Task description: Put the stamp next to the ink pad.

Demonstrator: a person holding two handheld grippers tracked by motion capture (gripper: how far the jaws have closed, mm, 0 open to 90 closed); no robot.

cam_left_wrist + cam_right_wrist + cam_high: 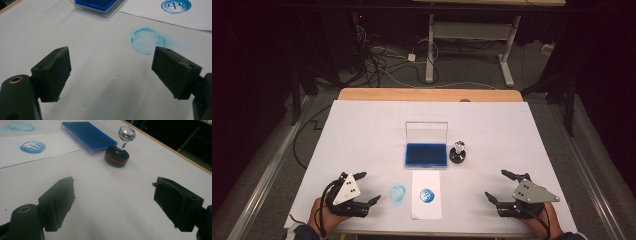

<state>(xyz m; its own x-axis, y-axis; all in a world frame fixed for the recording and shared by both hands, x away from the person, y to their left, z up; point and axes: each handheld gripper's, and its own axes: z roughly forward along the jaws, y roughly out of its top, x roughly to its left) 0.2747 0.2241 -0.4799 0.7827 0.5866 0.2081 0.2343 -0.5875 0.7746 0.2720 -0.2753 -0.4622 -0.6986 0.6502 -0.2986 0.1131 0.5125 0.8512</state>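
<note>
table [362,130] lying white, flat | ink pad [426,154] sitting blue, lid up, centre | paper [427,212] showing round blue print | left gripper [370,188], right gripper [496,184] resting low, both gaping, empty | stamp [457,152], black base, faceted knob, standing beside the pad

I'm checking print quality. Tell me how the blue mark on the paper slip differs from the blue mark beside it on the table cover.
The mark on the slip is crisp and dark, with a pattern inside its ring; the mark on the table cover is pale, smudged and hollow. The first sits on the separate paper slip, the second directly on the white table cover, nearer the left claw. Both are round and blue.
</note>
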